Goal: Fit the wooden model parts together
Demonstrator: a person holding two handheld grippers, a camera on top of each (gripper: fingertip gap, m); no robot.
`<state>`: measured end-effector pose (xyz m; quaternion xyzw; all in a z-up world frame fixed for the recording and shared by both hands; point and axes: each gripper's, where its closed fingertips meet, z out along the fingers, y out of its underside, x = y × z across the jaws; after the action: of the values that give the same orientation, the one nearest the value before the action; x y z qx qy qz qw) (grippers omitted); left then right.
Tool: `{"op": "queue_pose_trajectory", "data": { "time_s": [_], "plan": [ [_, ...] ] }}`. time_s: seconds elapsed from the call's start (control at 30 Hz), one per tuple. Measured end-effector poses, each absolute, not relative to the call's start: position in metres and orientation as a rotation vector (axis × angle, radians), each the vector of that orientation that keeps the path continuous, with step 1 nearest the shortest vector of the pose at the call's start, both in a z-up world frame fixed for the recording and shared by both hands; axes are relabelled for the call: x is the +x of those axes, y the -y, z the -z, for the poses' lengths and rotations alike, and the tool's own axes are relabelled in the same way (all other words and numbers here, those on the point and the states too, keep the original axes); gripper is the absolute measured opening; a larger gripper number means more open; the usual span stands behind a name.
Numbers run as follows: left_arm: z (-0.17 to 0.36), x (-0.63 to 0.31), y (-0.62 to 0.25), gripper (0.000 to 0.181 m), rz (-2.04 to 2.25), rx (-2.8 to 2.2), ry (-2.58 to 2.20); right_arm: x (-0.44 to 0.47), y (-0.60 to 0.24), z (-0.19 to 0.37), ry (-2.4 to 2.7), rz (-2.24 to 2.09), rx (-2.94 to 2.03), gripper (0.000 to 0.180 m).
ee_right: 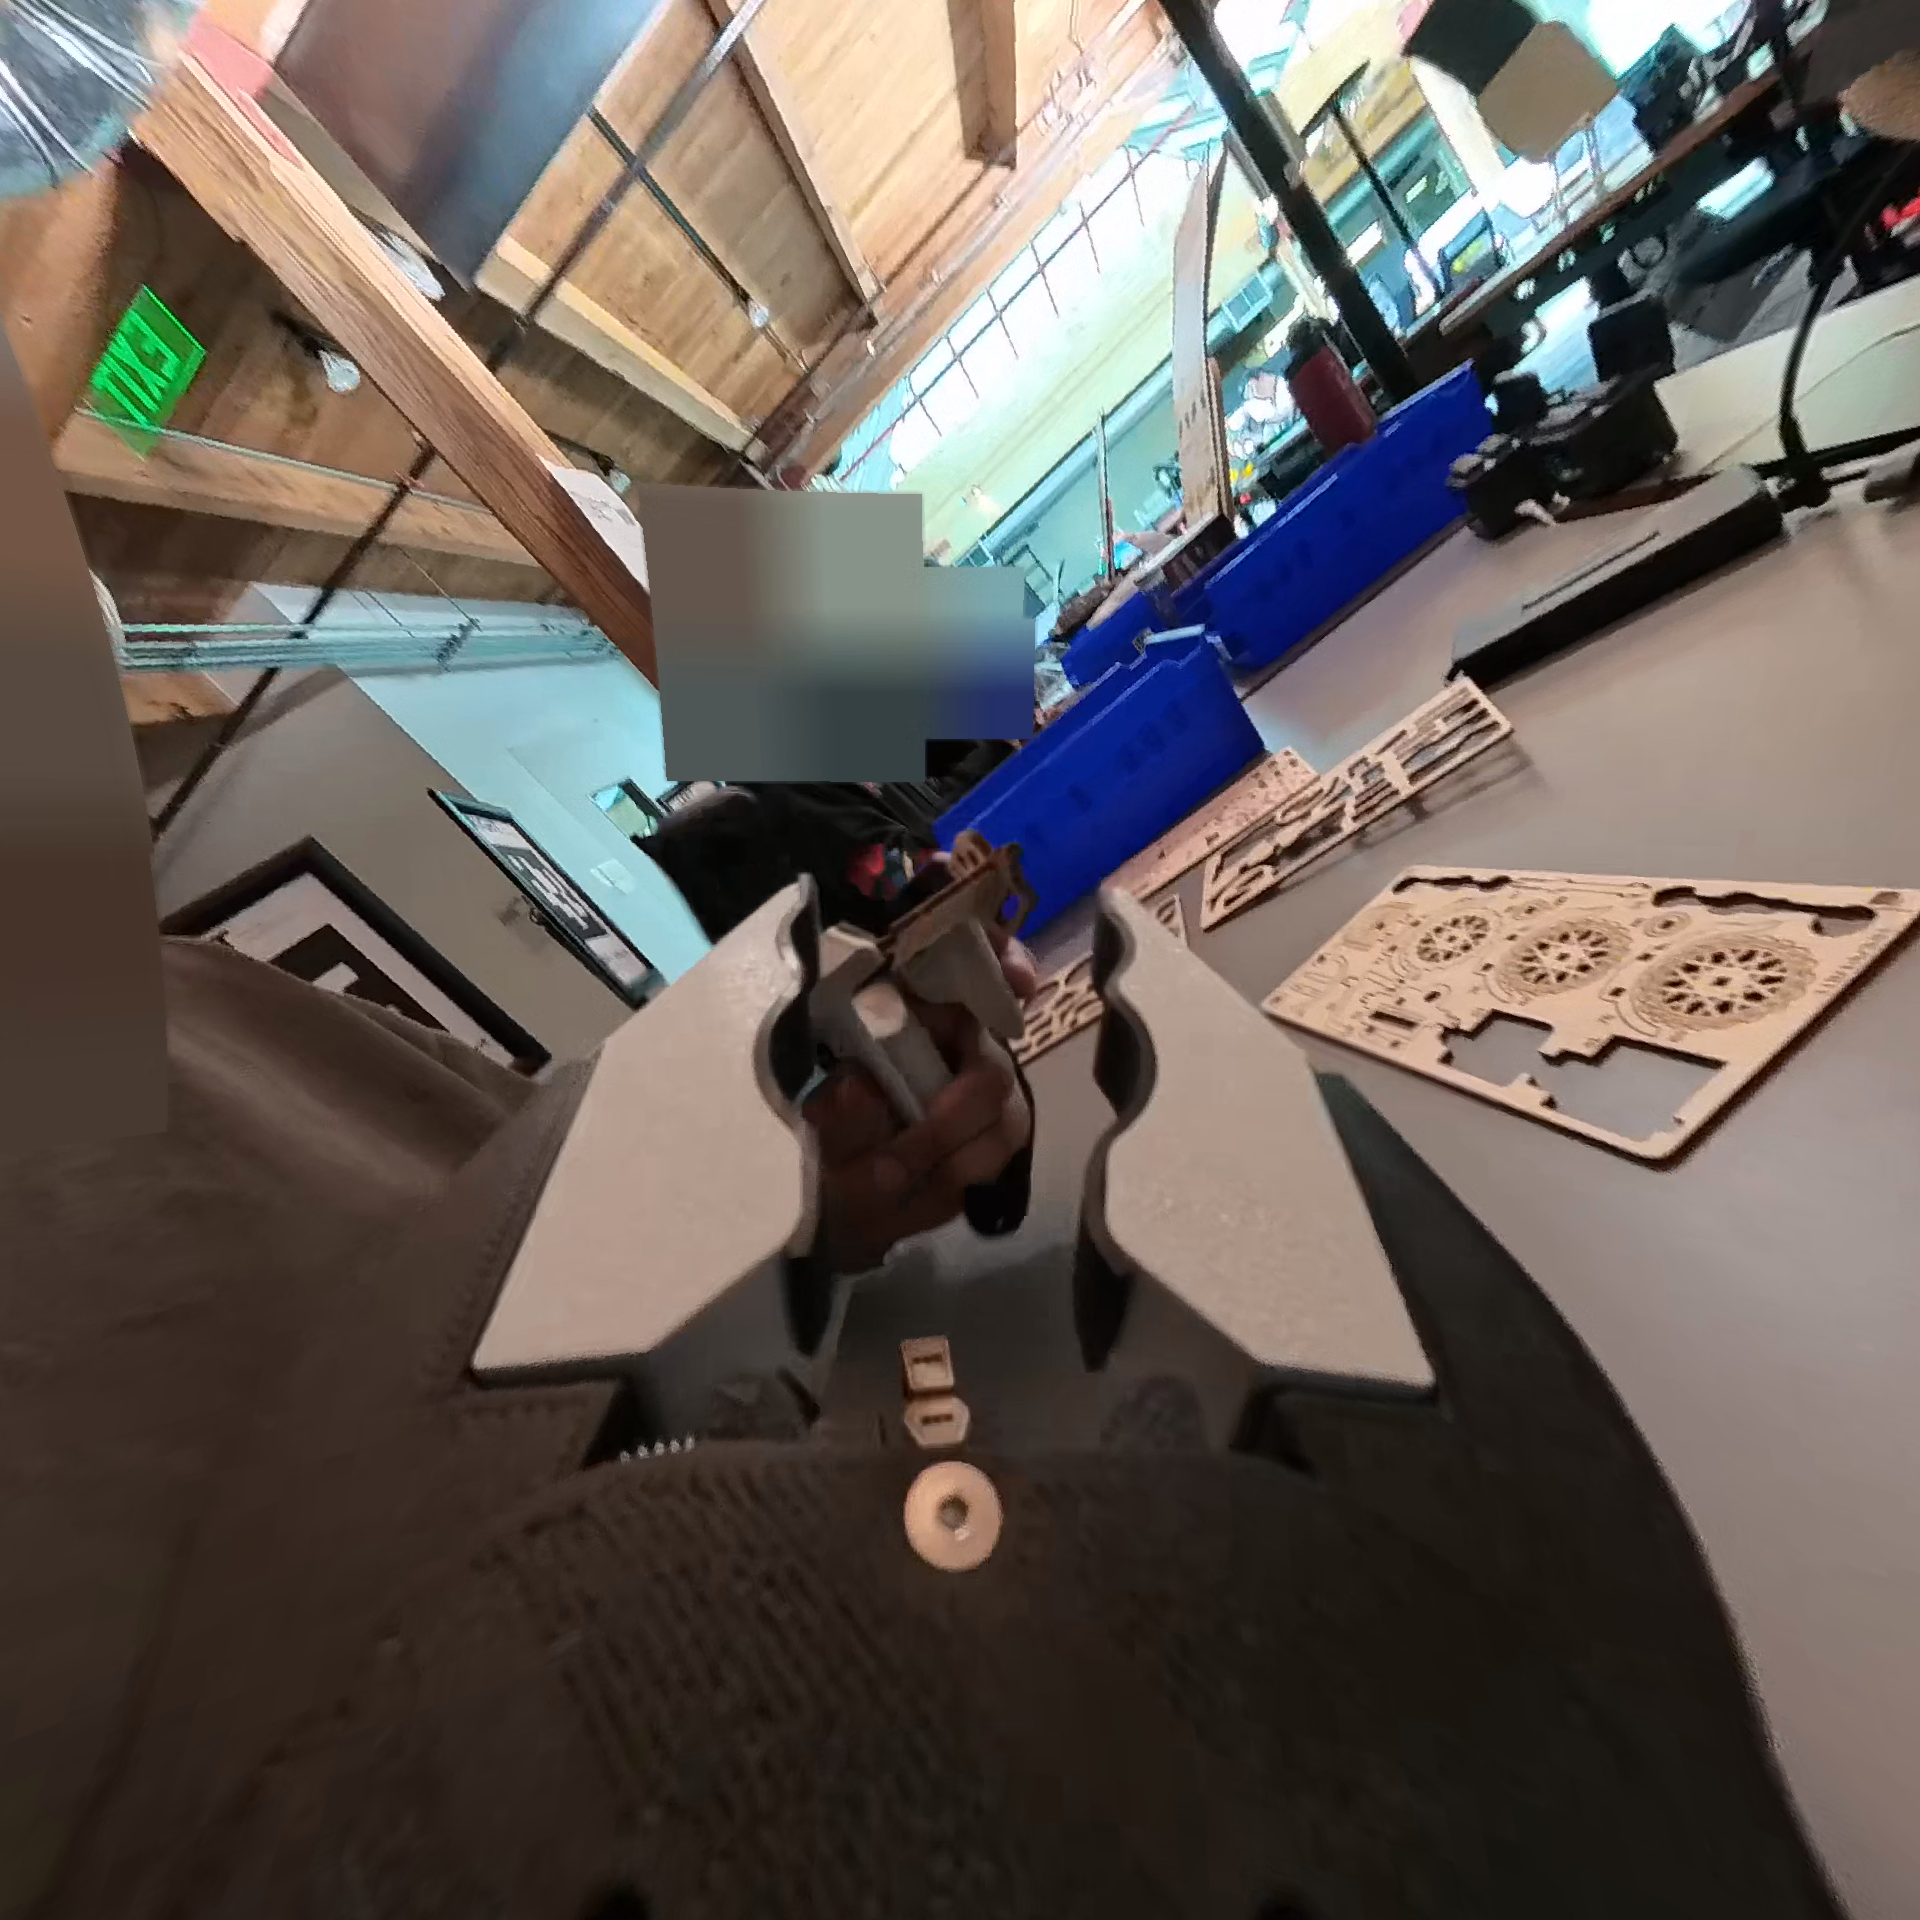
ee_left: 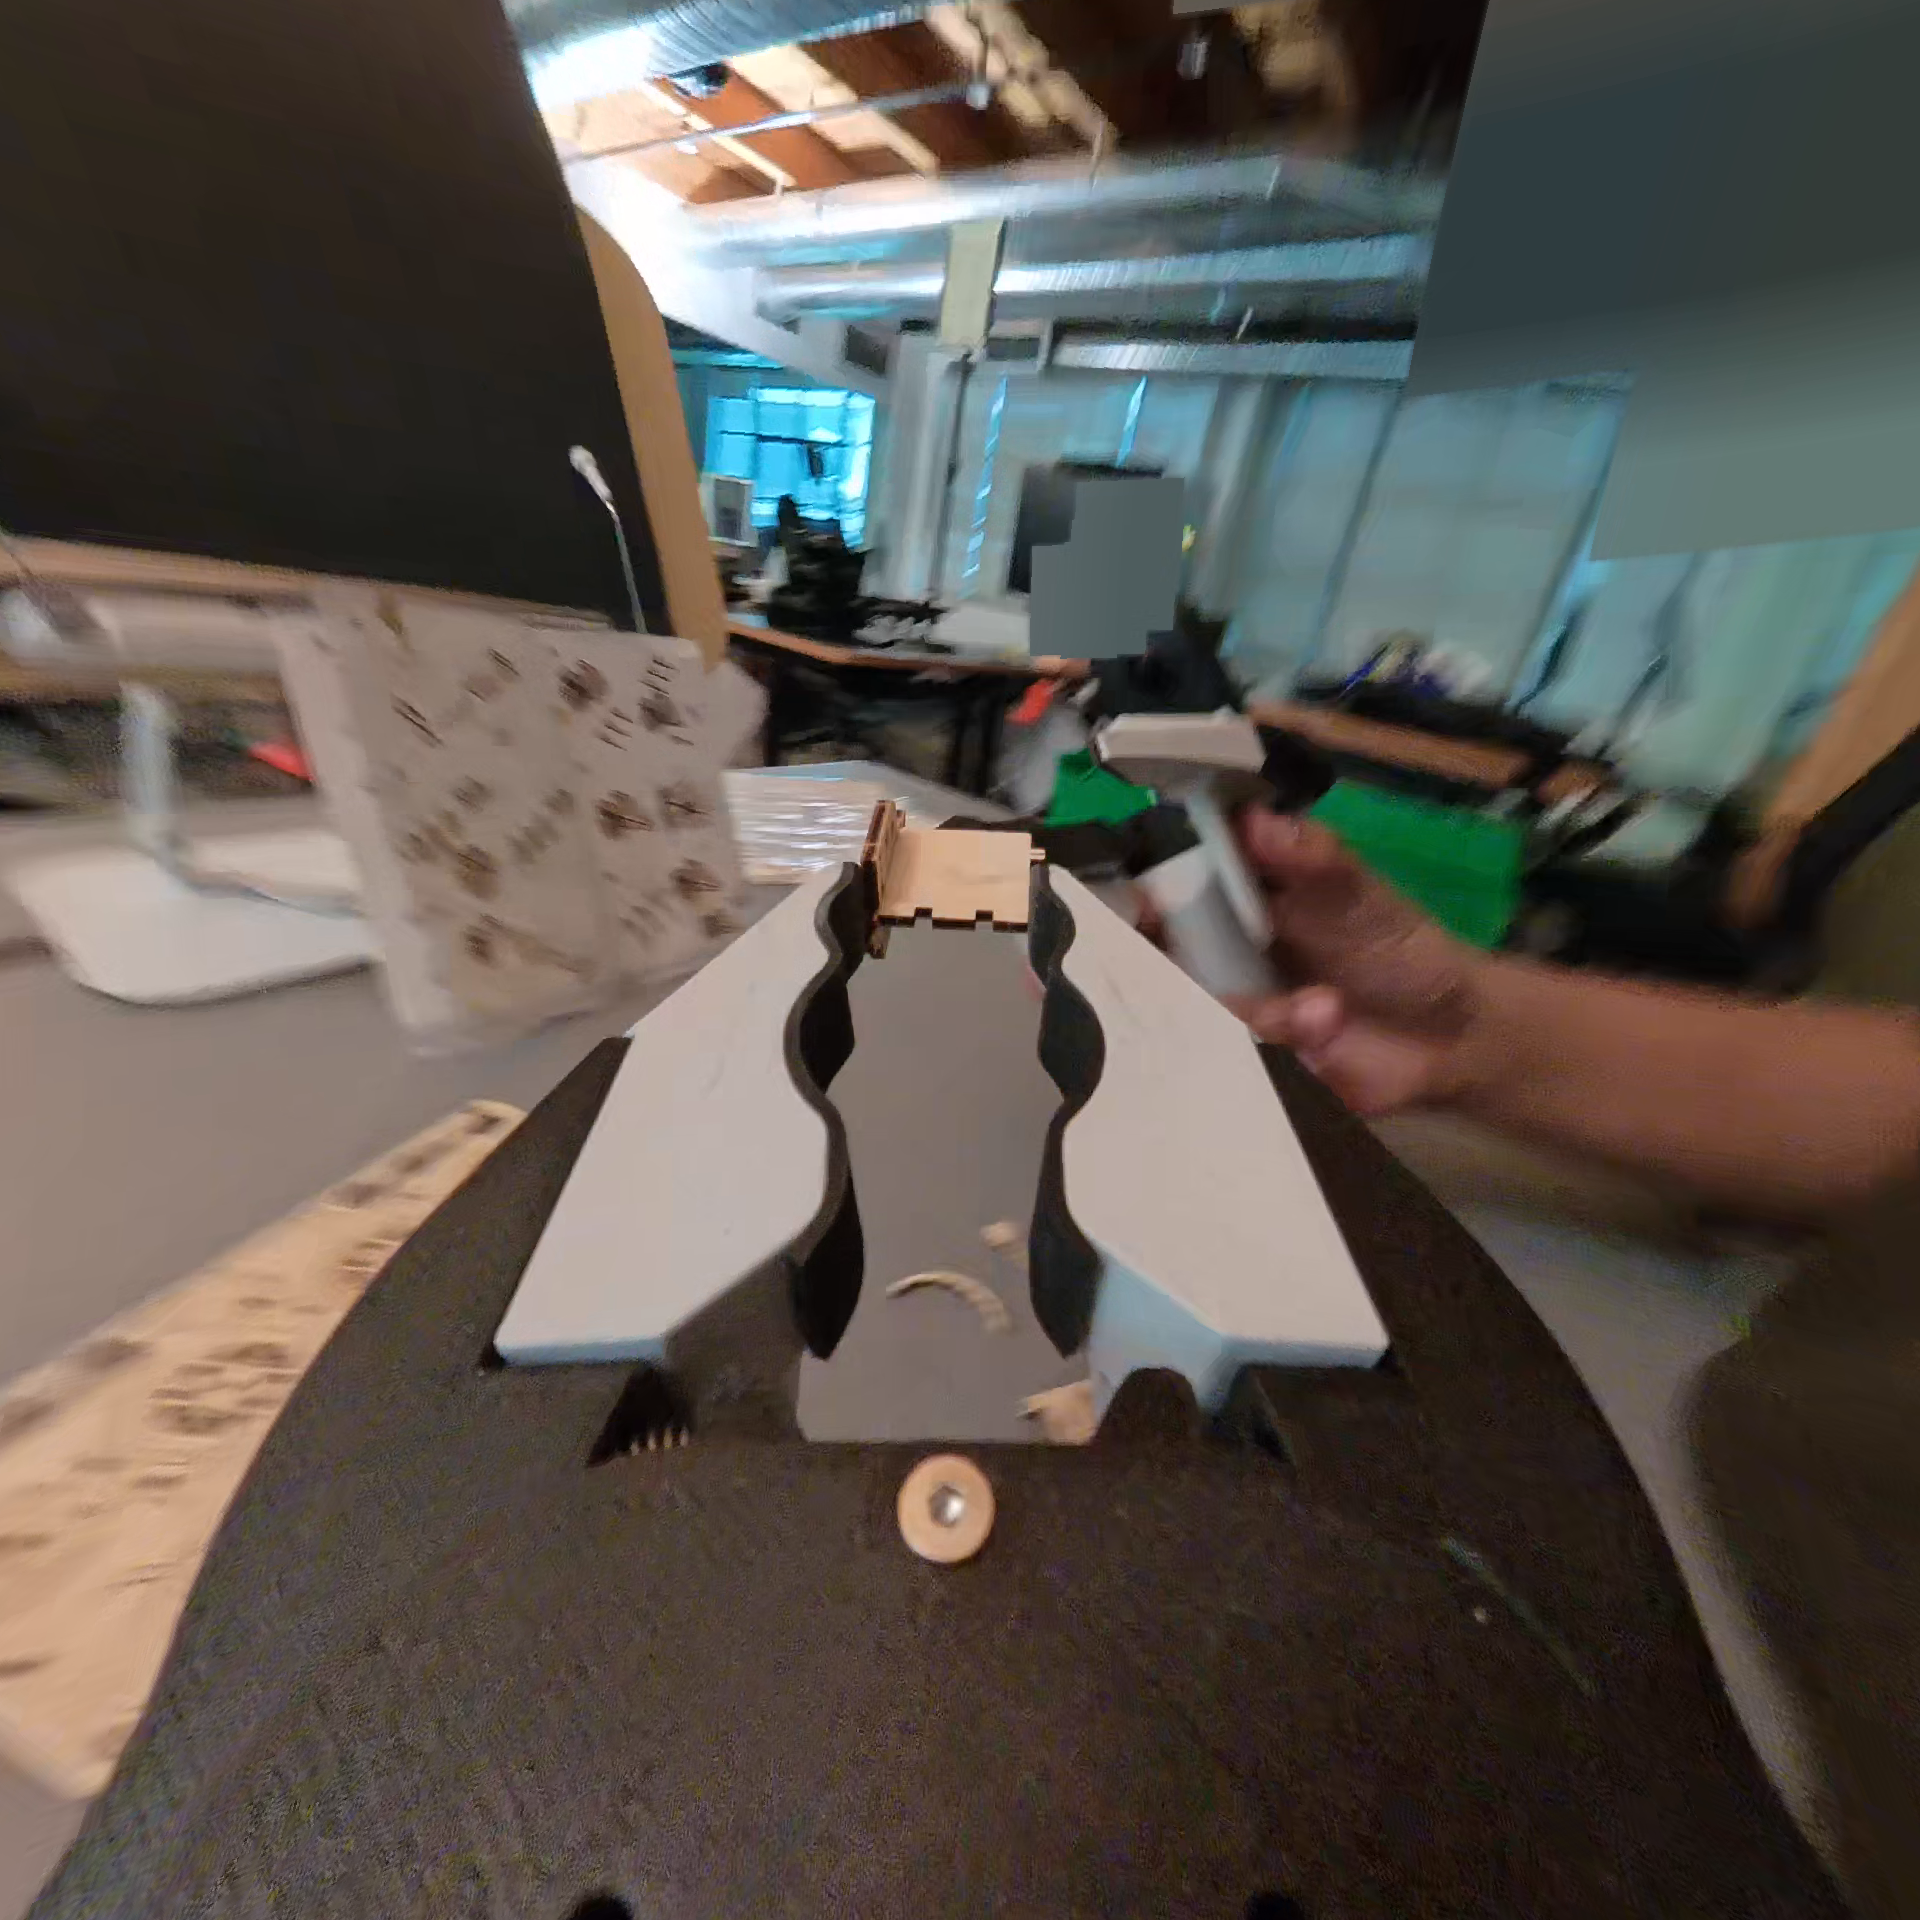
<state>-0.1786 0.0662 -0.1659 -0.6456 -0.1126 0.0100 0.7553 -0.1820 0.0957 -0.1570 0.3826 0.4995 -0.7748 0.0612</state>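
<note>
My left gripper (ee_left: 948, 896) is shut on a small pale wooden assembly (ee_left: 966, 871), a flat slotted panel with an upright notched piece on its left edge, held in the air at the fingertips. My right gripper (ee_right: 956, 925) is open and empty, its grey fingers (ee_right: 686, 1122) wide apart. It points at the left gripper, and the same wooden assembly (ee_right: 971, 896) shows beyond its tips, a little apart from them. A hand (ee_left: 1351, 966) holds the right gripper's handle at the right of the left wrist view.
Laser-cut wooden sheets (ee_right: 1558, 997) lie on the grey table (ee_right: 1714, 790), with more (ee_right: 1361, 790) beside blue bins (ee_right: 1122, 769). A printed instruction sheet (ee_left: 540, 790) stands at left, near a white stand base (ee_left: 156, 935). Another wooden sheet (ee_left: 208, 1299) lies at lower left.
</note>
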Motion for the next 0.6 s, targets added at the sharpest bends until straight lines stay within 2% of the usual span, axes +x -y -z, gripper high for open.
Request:
{"op": "queue_pose_trajectory", "data": {
  "time_s": [0.13, 0.23, 0.33, 0.47, 0.6],
  "plan": [
    [0.176, -0.169, -0.070, 0.032, -0.462, -1.539, -0.016, -0.176, -0.085, 0.166, -1.575, 2.192, 1.129, 0.038],
    [0.179, -0.163, -0.074, 0.032, -0.499, -1.550, -0.060, -0.170, -0.077, 0.175, -1.588, 2.076, 1.122, 0.029],
    [0.183, -0.159, -0.075, 0.032, -0.527, -1.563, -0.115, -0.166, -0.075, 0.175, -1.572, 2.063, 1.094, 0.005],
    [0.182, -0.162, -0.075, 0.035, -0.471, -1.545, -0.050, -0.167, -0.077, 0.174, -1.602, 2.105, 1.079, 0.001],
    [0.182, -0.170, -0.074, 0.037, -0.242, -1.515, 0.093, -0.170, -0.086, 0.164, -1.606, 2.253, 1.047, 0.001]
  ]
}}
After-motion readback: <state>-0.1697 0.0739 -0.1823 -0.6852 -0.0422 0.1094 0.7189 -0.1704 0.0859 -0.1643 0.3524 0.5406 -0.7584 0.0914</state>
